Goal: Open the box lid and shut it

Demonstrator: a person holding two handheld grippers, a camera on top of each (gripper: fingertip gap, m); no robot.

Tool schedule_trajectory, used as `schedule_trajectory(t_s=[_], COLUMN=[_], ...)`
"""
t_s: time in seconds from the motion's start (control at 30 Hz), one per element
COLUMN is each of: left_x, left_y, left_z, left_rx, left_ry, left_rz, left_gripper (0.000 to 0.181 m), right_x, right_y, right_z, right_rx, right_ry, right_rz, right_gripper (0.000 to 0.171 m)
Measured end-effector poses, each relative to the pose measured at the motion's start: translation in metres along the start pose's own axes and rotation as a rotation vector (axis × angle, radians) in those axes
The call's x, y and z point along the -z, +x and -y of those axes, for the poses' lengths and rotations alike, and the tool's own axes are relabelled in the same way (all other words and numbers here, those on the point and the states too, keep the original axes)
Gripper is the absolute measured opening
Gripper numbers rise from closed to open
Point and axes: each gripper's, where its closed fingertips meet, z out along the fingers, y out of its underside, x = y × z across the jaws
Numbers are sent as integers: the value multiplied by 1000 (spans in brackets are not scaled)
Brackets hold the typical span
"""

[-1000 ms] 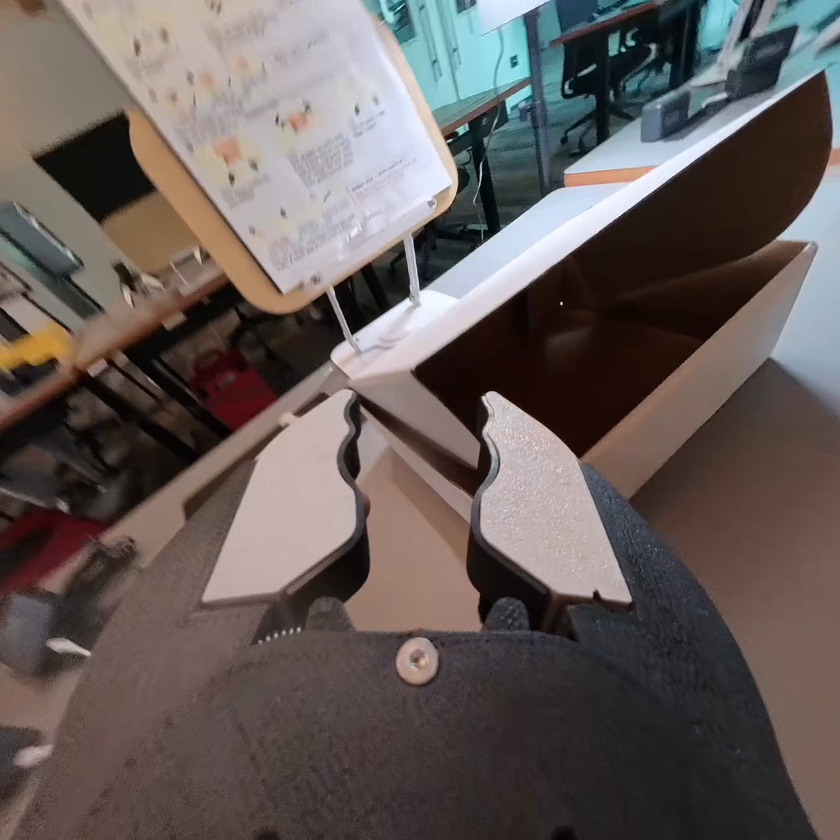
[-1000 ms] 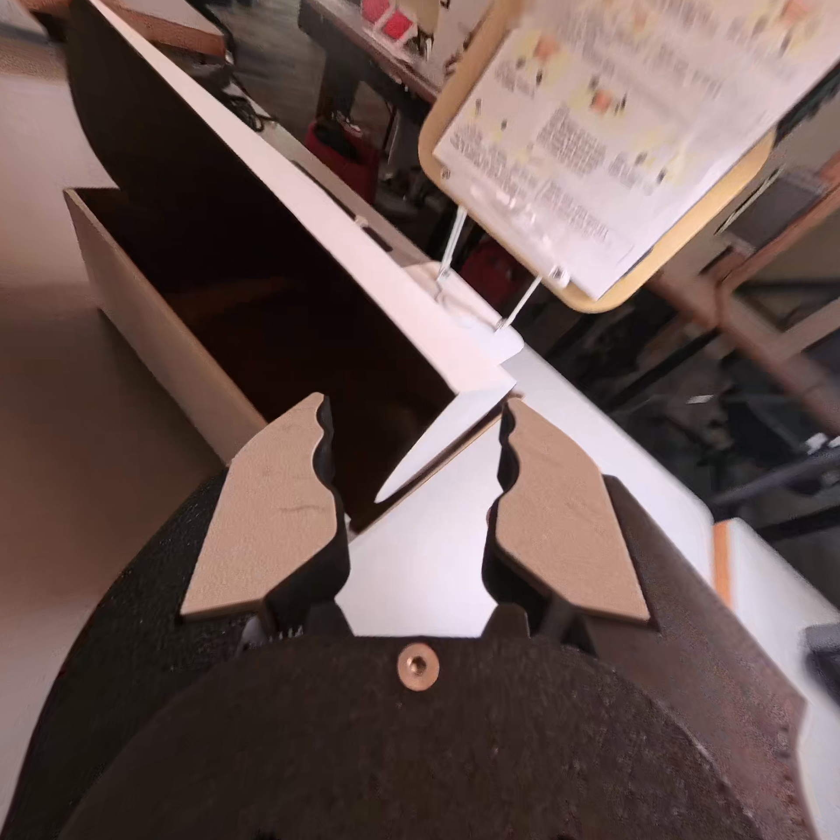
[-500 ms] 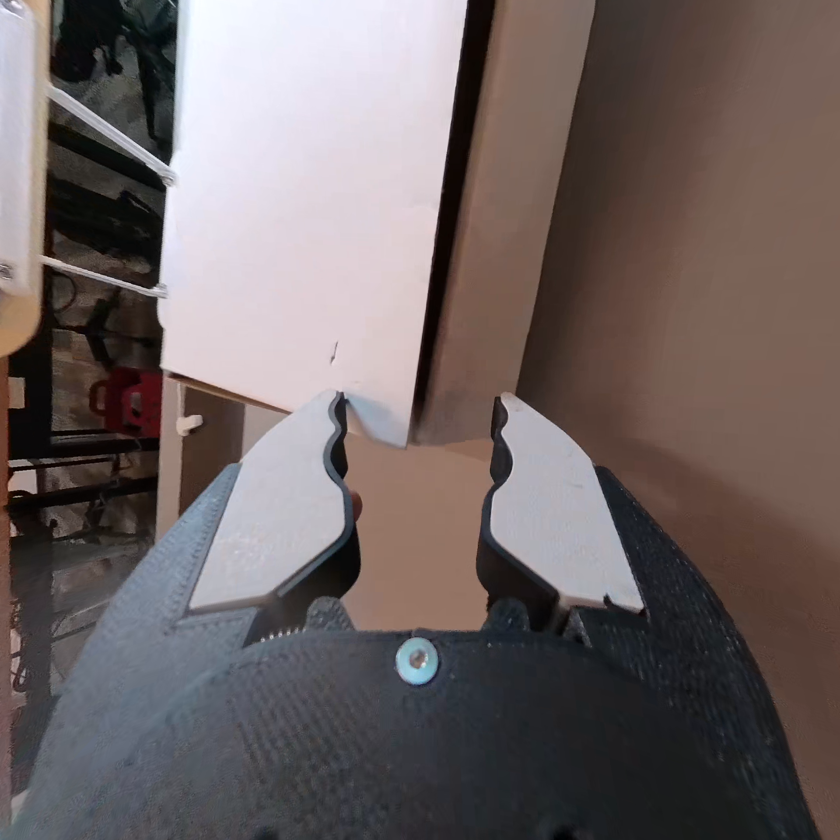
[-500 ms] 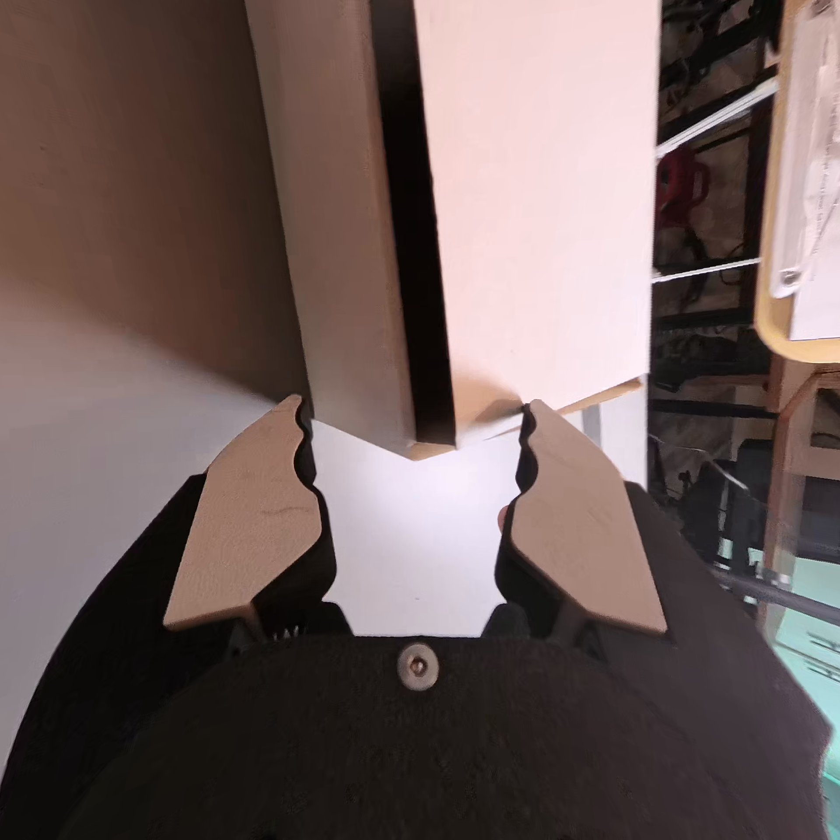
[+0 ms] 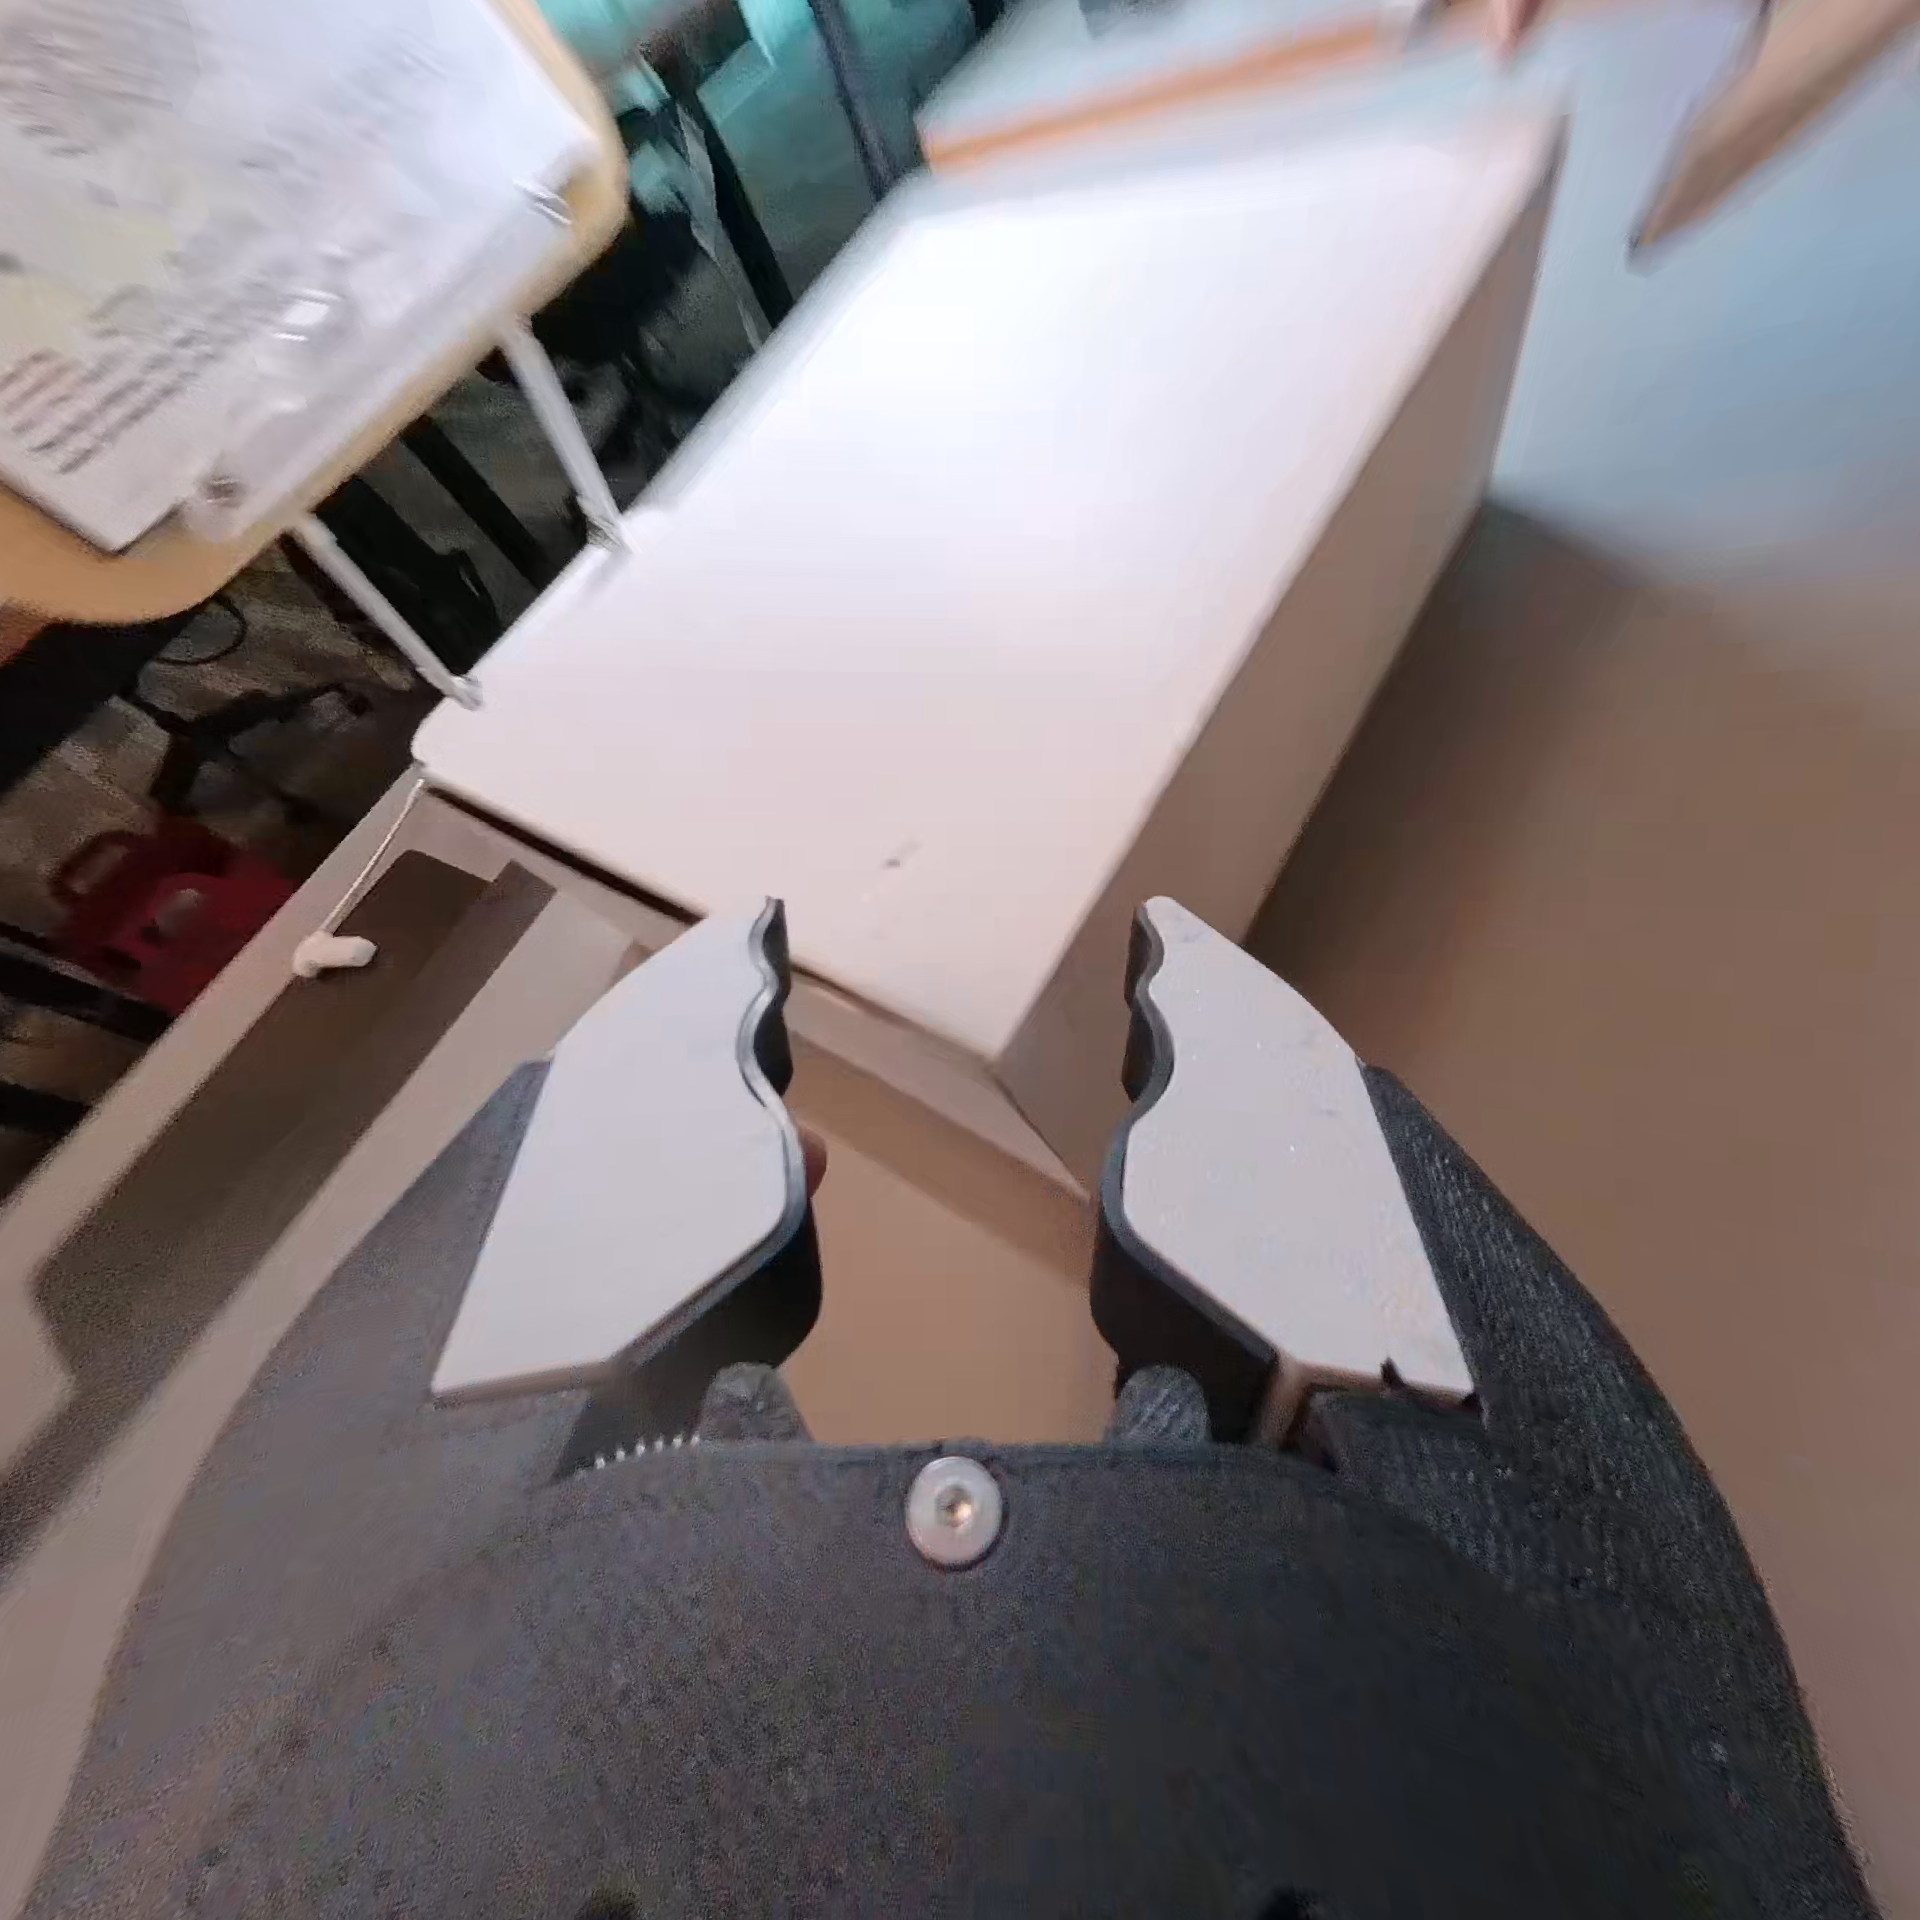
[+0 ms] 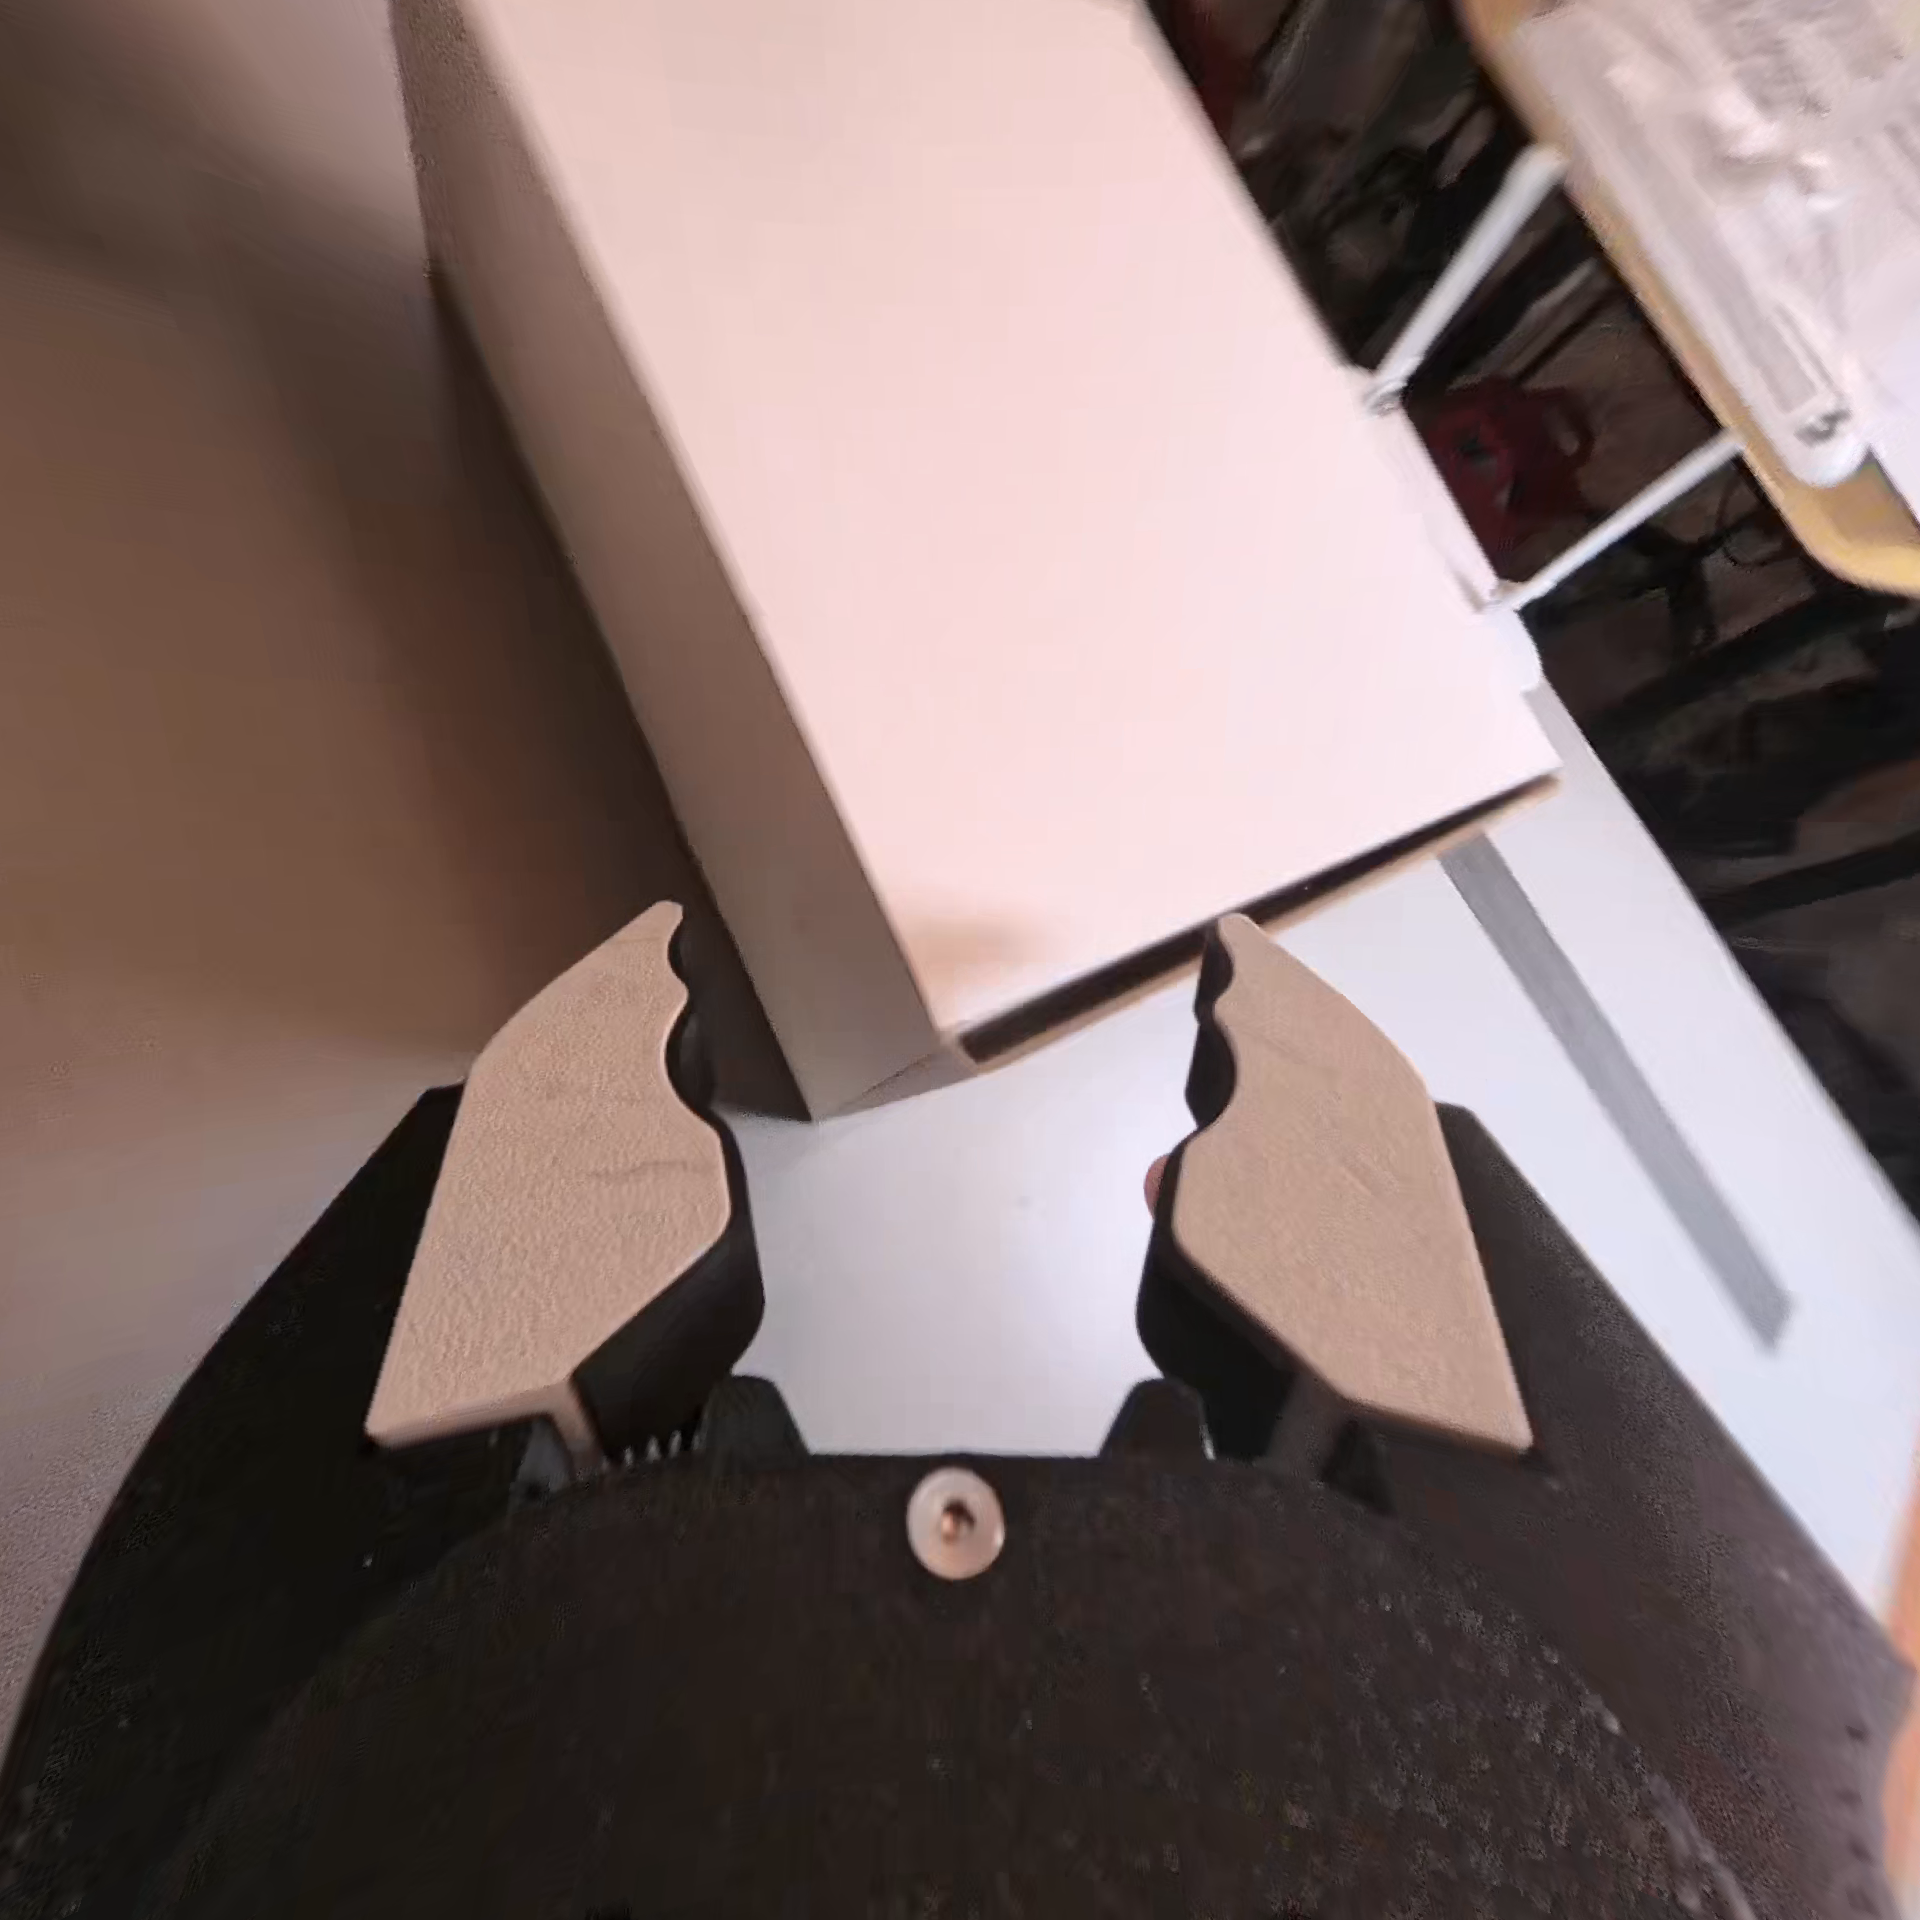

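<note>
Beige tabletop (image 5: 1621, 935) spreads under our work, with a dim clutter of desks and chairs behind it. On this table sits the white box (image 5: 935, 582), long and flat, and its lid (image 6: 997, 457) lies down on top of it; from the right wrist view a thin dark seam shows along the near end, so we cannot tell whether the lid is pressed fully home.

Our left gripper (image 5: 956, 997) hovers just off one near corner of the box, its two grey fingers (image 5: 644, 1174) spread apart with nothing between them but the box corner seen past the tips. Whether the left-hand tip touches the box edge we cannot tell.

Our right gripper (image 6: 940, 997) sits at the opposite end of the box, fingers (image 6: 1340, 1195) likewise spread wide and empty, the box corner showing in the gap between the tips.

Beyond the far side of the box, a wooden board (image 5: 312, 436) carrying a printed sheet stands on thin white wire legs (image 6: 1455, 343). It is blurred in both views. A white peg (image 5: 332, 951) sticks out at the table edge left of the box.
</note>
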Motion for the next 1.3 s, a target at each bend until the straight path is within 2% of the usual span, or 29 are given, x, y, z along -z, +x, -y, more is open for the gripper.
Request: schedule_trajectory(t_s=[0.03, 0.1, 0.23, 0.3, 0.4, 0.47, 0.53, 0.57, 0.63, 0.7, 0.73, 0.9, 0.93, 1.07, 1.17, 1.3], left_x=[6, 13, -7, -27, -62, -78, -90, -94, -96, -98, -100, -105, -100, -59, -27, -1], left_y=[-11, -35, -94, -120, -131, -128, -118, -121, -123, -130, -132, -137, -138, -122, -95, -48], left_z=[5, 6, -2, -7, -15, -11, -4, -5, -6, -14, -16, -8, -3, 10, 5, -2], left_rx=[104, 333, 730, 833, 918, 931, 906, 857, 823, 793, 765, 741, 736, 677, 591, 573], left_ry=[80, 202, 289, 275, 180, 148, 116, 101, 70, 46, 49, 105, 142, 264, 285, 291], left_rz=[21, 12, -74, -98, -176, -229, -264, -195, -161, -102, -79, -81, -80, -67, -25, -66], left_gripper=[64, 61, 59, 58, 63, 62, 53, 52, 48, 27, 23, 43, 49, 56, 60, 64], right_x=[4, 6, -13, -31, -58, -74, -85, -91, -93, -94, -96, -99, -93, -47, -9, 28], right_y=[8, 24, 67, 100, 131, 135, 122, 122, 121, 122, 124, 149, 152, 144, 115, 64], right_z=[2, 1, 2, -4, -9, -6, 5, 5, 4, 3, 3, 2, 6, 14, 4, -5], right_rx=[-90, -275, -683, -809, -907, -920, -874, -810, -716, -695, -693, -711, -708, -638, -575, -552], right_ry=[56, 146, 285, 306, 292, 270, 239, 212, 152, 129, 121, 168, 201, 337, 366, 424], right_rz=[-9, 22, 217, 225, 254, 295, 380, 334, 318, 325, 319, 210, 193, 75, -15, -55], right_gripper=[91, 97, 97, 94, 93, 89, 77, 76, 76, 75, 75, 70, 71, 77, 79, 80])
